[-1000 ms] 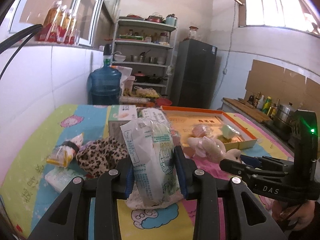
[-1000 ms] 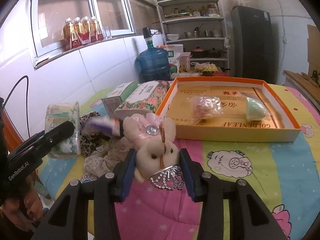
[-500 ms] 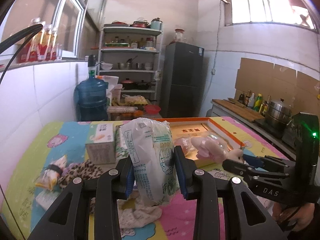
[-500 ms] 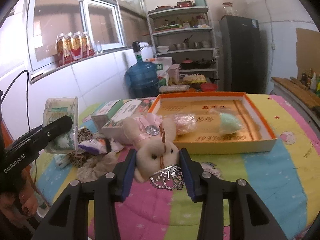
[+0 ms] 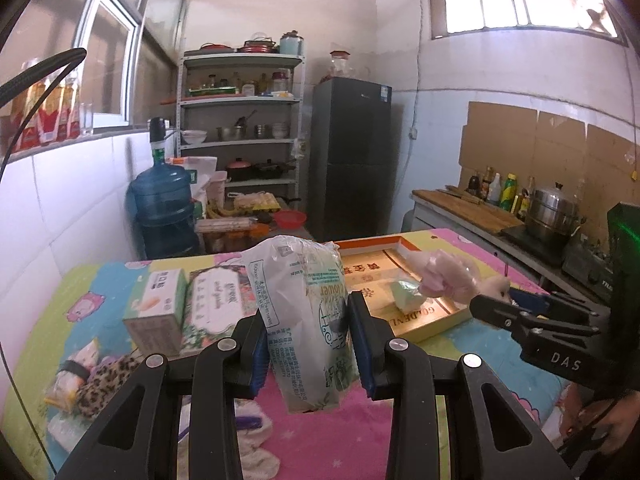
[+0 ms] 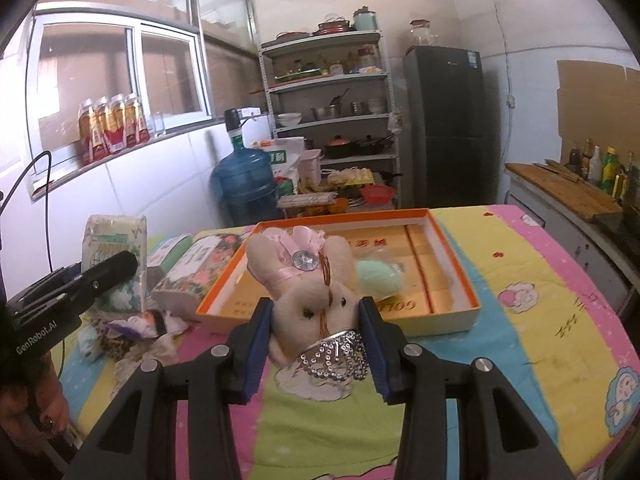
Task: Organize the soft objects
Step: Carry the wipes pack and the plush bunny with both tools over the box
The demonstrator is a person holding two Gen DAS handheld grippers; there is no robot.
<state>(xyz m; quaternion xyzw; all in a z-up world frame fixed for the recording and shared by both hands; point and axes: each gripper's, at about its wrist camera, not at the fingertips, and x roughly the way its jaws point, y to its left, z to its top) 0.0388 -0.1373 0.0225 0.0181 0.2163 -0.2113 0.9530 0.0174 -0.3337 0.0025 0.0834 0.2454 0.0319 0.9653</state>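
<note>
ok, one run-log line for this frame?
left tool: shut on tissue pack | right tool: shut on plush bunny | orange box: ahead

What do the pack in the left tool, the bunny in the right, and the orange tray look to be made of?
Pack: thin glossy plastic film, crinkled and printed, over soft white filling, probably tissues.
Bunny: matte beige plush with a pink satin-like bow and rhinestone trim.
Tray: stiff cardboard, likely, with orange edges and a printed gold floor.
</note>
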